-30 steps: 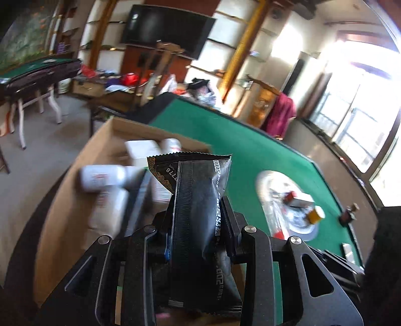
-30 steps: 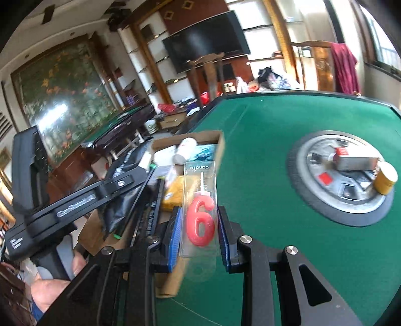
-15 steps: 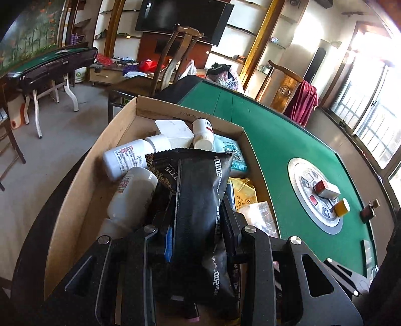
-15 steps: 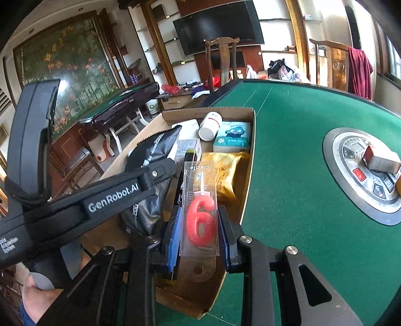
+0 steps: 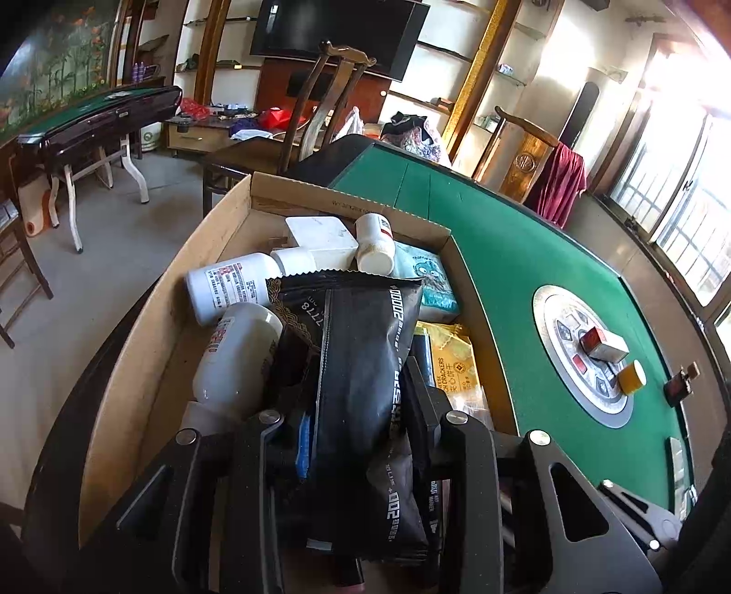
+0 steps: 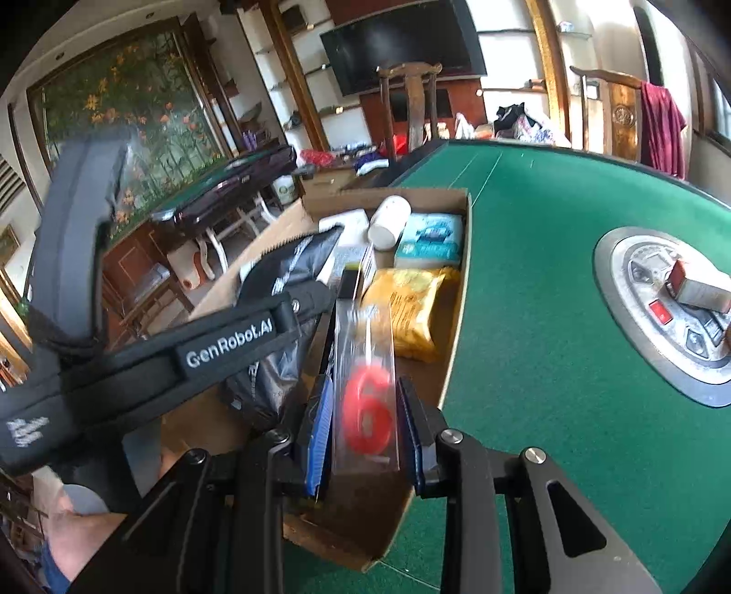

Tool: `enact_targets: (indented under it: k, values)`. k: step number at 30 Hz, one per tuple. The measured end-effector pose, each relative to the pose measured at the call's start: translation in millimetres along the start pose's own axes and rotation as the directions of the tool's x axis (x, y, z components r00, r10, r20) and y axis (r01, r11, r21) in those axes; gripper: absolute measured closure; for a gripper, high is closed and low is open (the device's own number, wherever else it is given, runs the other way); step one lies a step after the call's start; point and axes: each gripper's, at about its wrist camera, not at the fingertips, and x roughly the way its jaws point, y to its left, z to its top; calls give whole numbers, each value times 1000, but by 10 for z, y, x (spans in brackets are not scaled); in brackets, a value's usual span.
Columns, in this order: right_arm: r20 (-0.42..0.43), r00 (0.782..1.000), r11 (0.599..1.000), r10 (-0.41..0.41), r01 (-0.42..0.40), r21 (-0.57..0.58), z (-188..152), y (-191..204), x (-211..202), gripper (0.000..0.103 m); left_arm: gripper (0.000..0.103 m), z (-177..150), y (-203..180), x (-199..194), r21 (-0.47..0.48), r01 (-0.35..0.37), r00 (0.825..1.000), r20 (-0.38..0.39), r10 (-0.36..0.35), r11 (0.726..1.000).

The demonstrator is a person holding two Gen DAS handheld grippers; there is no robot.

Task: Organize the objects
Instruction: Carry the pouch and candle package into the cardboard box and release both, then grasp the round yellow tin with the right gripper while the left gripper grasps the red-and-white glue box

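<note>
So the cardboard box (image 5: 150,347) is the landmark here; it sits on the green felt table (image 5: 525,256), at its near-left edge, and it's already pretty full. The left gripper (image 5: 361,411) is clamped on a black foil pouch (image 5: 365,365) right over the box; the pouch's long axis runs along the fingers, jagged sealed end pointing away toward the box's far wall; it's matte black with white print and a seam down the middle. The right gripper (image 6: 363,420) is over the box's near corner with a clear candle pack (image 6: 365,388) between its pads, a red "6" inside, long axis also pointing away over the box; the jaws are opening, and the pack looks blurred.

Inside the box: two white bottles (image 5: 233,288) lying on their sides at the left wall; a small white jar (image 5: 374,244) and a teal tissue pack (image 5: 429,283) by the far wall; a yellow cracker bag (image 5: 450,356) along the right wall.

Right of the box, well apart, the table's round metal centre panel (image 5: 562,315) holds a small carton (image 5: 603,345) and a yellow-capped thing (image 5: 633,377). Beyond the box: wooden chairs, a wall TV (image 5: 338,32), a second green table (image 5: 96,109), bright windows.
</note>
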Motion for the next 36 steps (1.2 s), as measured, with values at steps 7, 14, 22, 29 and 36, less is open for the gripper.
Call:
enact_targets:
  k: [7,14,22,29,36]
  values:
    - [35,999,998,27,-28,49,53,-133,-152,71,69,19,4,-65,-14,29,999,40,-29,999]
    - [132,982,977,-137,112,182,207,-919,-554,62,52,10,-154,-204,50,48,992,112,-53,998]
    - [131,874,848,-469,403,343,193,-2328,-1057,44,51,6,-236,-283,85,36,987,155,-49,996]
    - [54,891,846,-450,406,346,175,-2763,-908,44,51,-24,-307,-259,103,36,988,145,-50,994]
    - [-34,873,843,-486,479,247,272,-2790,-533,64,47,-62,-386,-266,134,41,987,148,-61,990]
